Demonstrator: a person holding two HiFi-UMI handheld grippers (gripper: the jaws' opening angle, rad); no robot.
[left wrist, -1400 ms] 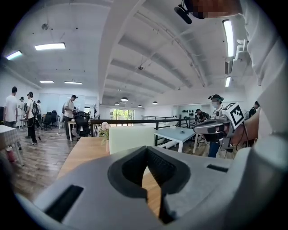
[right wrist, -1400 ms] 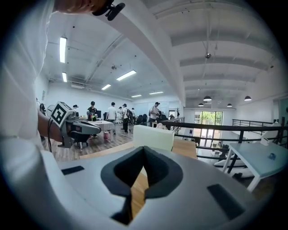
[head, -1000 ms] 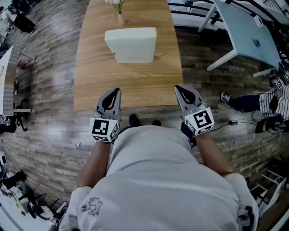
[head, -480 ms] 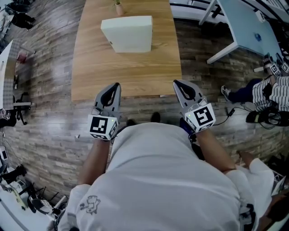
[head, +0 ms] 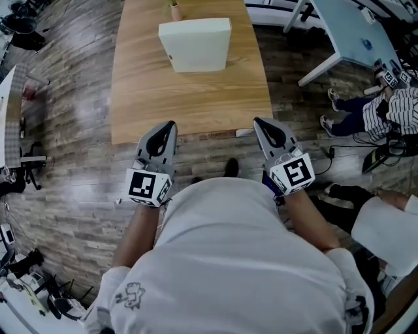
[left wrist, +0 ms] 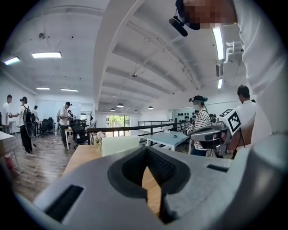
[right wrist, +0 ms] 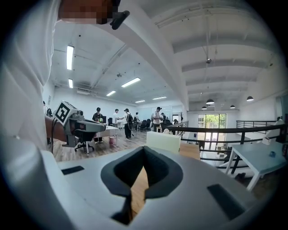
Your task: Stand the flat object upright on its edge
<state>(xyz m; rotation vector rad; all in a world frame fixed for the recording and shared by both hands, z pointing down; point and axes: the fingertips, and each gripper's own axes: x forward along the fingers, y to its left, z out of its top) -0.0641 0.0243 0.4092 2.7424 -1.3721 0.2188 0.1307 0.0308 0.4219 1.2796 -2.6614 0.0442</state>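
Where the worktop (head: 189, 98) ends nearest us, we list two tongs, one in each of our hands, both pointing toward its far end.

Item one, left tongs (head: 170, 125): pressed together, nothing between them. The tips show over the near edge, left of the middle. The marker cube sits at the near end, by our wrist.

Item two, right tongs (head: 258, 122): likewise pressed together and empty. The tips show over the near edge, close to the near right corner.

Item three, flat object (head: 196, 44): a cream slab with squared corners, lying flat on the far half of the worktop. Its broad face is up and it sits a little askew to the edges. It is well apart from both tongs, with bare wood between.

Item four, vase (head: 174, 10): small, just beyond the slab's far left corner, cut off by the frame.

Surroundings: a wood-plank floor (head: 65, 130) on all sides. A pale blue table (head: 353, 39) stands far right, and a person in a striped top (head: 400, 107) sits at the right margin.
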